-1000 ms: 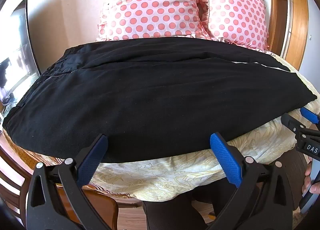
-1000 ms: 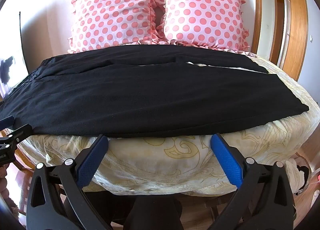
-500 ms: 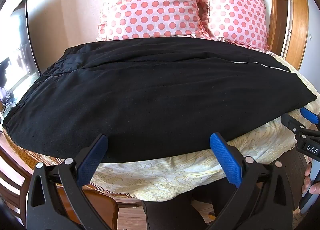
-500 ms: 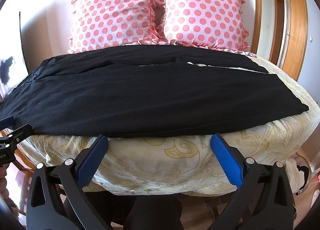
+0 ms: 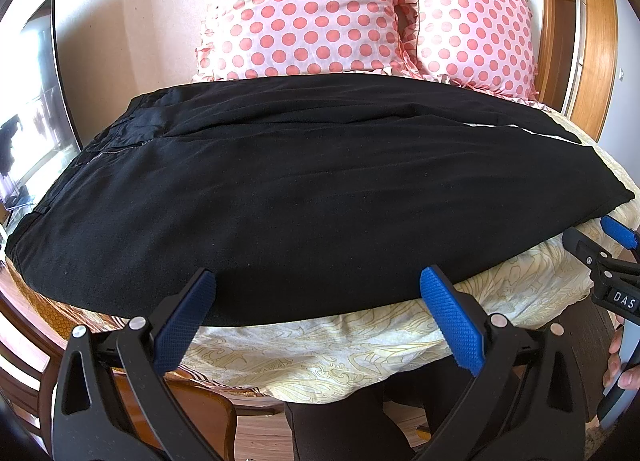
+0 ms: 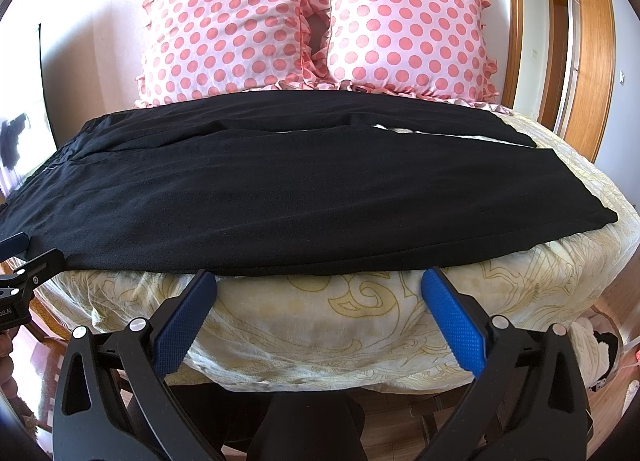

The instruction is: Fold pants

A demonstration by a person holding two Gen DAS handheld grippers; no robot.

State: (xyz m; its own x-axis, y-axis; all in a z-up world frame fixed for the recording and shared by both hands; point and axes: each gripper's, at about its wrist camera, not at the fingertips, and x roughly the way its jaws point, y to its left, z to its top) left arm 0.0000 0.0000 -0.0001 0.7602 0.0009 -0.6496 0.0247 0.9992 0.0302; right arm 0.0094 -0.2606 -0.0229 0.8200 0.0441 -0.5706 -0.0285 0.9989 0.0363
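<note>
Black pants [image 5: 304, 197] are being shown spread lengthwise across the cream patterned bedspread [image 5: 320, 345], waistband toward the left and hems toward the right, with the two legs parted slightly at the far right. No fold is being made yet; judged from this layout, the opening step is being prepared.

The left gripper [image 5: 316, 301] is being held with its jaws spread wide, the blue pads poised at the near edge of the cloth with nothing pinched between them. The right gripper [image 6: 320, 301] is likewise being held spread, just short of the near hem line, over the bedspread's side.

A grasp of the near long edge is probably being called for next, one claw toward the waist and one toward the hems, so that the near leg can be carried over the far leg.

Counted: one pair of pants, two grippers, two pink polka-dot pillows [image 6: 320, 21] being propped behind, and one dark screen [image 5: 36, 109] at the left.
</note>
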